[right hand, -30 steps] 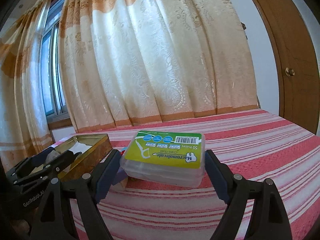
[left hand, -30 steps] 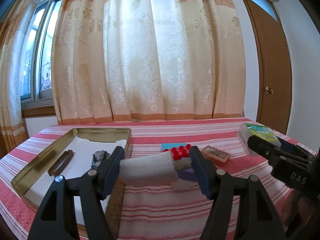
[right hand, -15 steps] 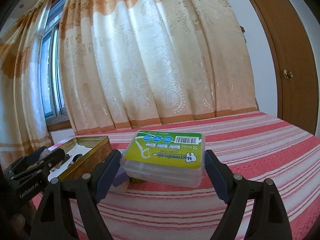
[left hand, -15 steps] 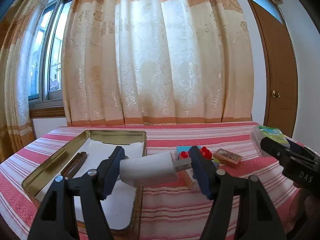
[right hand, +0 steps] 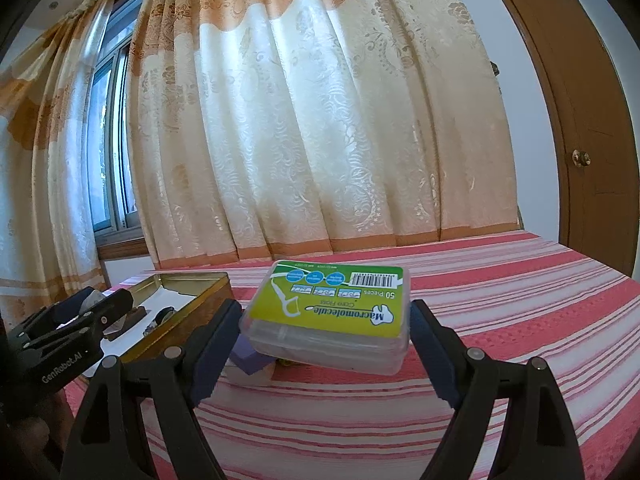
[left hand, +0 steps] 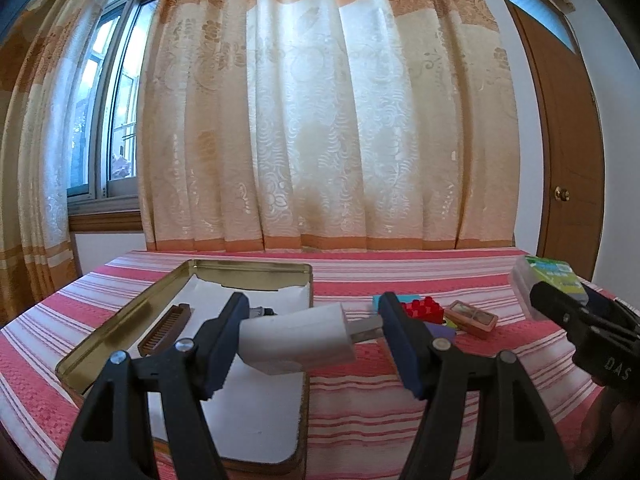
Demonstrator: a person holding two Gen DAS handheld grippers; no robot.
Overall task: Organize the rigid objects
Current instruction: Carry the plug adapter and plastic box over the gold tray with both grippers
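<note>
My left gripper (left hand: 312, 334) is shut on a white USB charger plug (left hand: 298, 338), held sideways above the near right corner of a gold metal tin (left hand: 120, 330) lined with white paper. A brown comb (left hand: 166, 330) lies in the tin. My right gripper (right hand: 326, 330) is shut on a clear plastic floss-pick box (right hand: 330, 316) with a green and yellow label, lifted above the striped tablecloth. In the left wrist view that box (left hand: 550, 280) shows at the far right. The left gripper (right hand: 72, 330) appears at the left of the right wrist view, over the tin (right hand: 188, 312).
On the red-striped cloth right of the tin lie red toy bricks (left hand: 424, 308), a blue card (left hand: 378, 302), a small brown case (left hand: 470, 318) and a purple block (right hand: 248, 356). A cream curtain (left hand: 320, 120) hangs behind the table; a wooden door (left hand: 568, 168) stands at right.
The left gripper with the charger has shifted left, so the tin sits more under it and the bricks show further right. The right gripper and its box have stayed put.
</note>
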